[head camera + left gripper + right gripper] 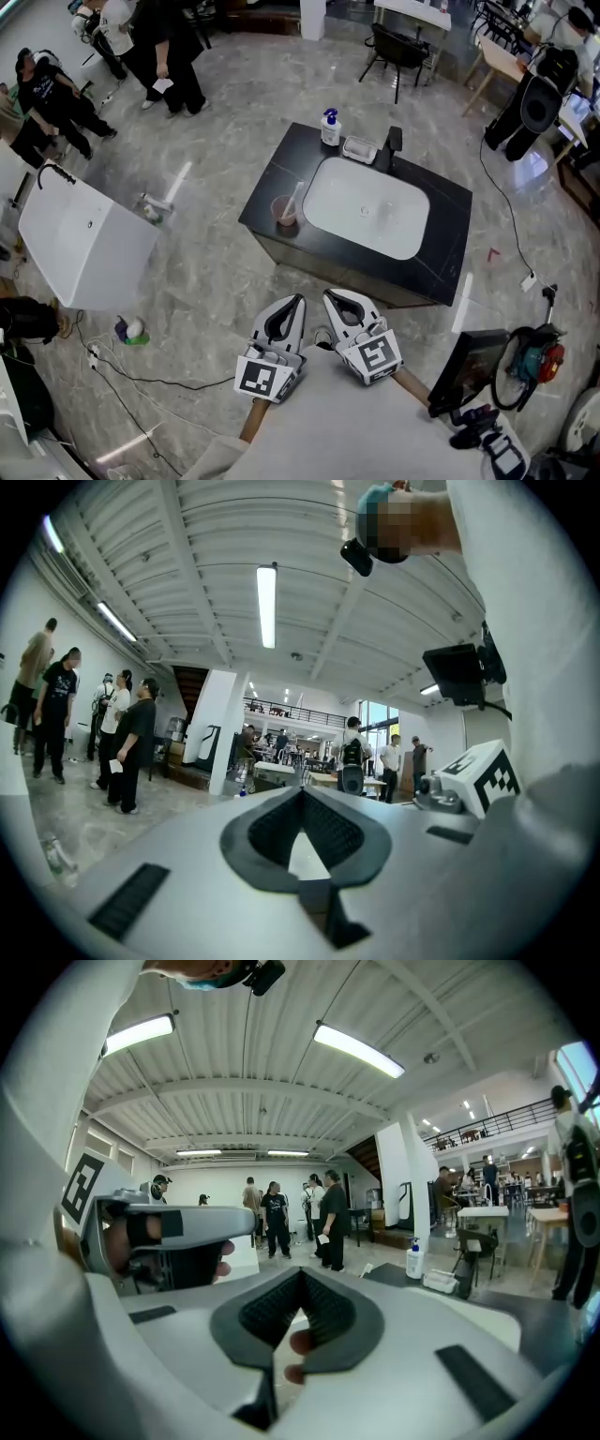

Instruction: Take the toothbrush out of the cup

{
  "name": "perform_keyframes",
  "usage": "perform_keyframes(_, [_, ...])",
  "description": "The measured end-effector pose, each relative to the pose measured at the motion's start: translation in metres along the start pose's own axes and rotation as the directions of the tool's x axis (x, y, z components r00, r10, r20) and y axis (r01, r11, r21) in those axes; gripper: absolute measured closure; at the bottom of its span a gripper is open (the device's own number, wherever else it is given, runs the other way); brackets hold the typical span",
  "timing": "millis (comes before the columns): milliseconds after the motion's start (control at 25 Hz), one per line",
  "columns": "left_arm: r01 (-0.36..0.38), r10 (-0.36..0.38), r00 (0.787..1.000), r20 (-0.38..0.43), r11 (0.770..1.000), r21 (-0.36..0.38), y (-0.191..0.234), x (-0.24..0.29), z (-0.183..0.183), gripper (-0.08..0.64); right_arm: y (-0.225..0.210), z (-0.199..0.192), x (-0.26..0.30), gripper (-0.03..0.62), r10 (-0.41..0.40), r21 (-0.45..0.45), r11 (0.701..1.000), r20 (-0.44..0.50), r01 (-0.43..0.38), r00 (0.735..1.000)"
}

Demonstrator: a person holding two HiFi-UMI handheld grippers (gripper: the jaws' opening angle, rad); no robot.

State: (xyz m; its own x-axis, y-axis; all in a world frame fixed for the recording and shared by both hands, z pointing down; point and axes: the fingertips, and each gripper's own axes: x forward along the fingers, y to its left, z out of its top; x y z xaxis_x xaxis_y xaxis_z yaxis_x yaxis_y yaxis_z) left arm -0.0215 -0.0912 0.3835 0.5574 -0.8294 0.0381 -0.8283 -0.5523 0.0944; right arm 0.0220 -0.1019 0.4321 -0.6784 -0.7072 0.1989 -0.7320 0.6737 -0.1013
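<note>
While the toothbrush [296,197] leaned in the cup [284,214] at the tabletop's [281,169] left edge, the left tool [296,302] and right tool [332,296] hung lower centre, both clenched empty, well apart from it. Arriving with jaws unopened would likely topple the cup.

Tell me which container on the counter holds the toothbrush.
The pinkish cup left of the basin, toothbrush leaning in it; the pump bottle and white tray stand behind the basin.
</note>
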Motion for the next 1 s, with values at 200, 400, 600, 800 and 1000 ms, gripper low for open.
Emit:
perform_keyframes(200, [-0.004,0.004,1.0,0.01,1.0,-0.011,0.009,0.026,0.008,0.557,-0.022,0.011,0.02,0.588,0.001,0.001,1.0,0.024,-0.001,1.0])
perform_keyframes(400, [-0.034,0.035,0.999,0.026,0.998,-0.058,0.013,0.031,0.015,0.556,-0.026,0.014,0.032,0.588,0.022,-0.012,1.0,0.029,-0.022,0.999])
perform_keyframes(600, [-0.029,0.03,0.999,0.029,0.999,-0.027,0.018,0.027,0.017,0.556,-0.01,0.013,0.033,0.588,0.042,0.0,0.999,0.032,-0.042,0.999])
perform_keyframes(800, [-0.01,0.01,1.0,0.002,0.999,0.036,0.022,0.015,0.009,0.556,-0.005,0.014,0.027,0.588,0.015,0.018,1.0,0.037,-0.016,0.999])
perform_keyframes(1000, [-0.028,0.03,0.999,-0.04,0.999,0.036,0.028,0.0,0.005,0.556,0.004,0.017,0.025,0.588,0.019,0.018,1.0,0.021,-0.019,1.0])
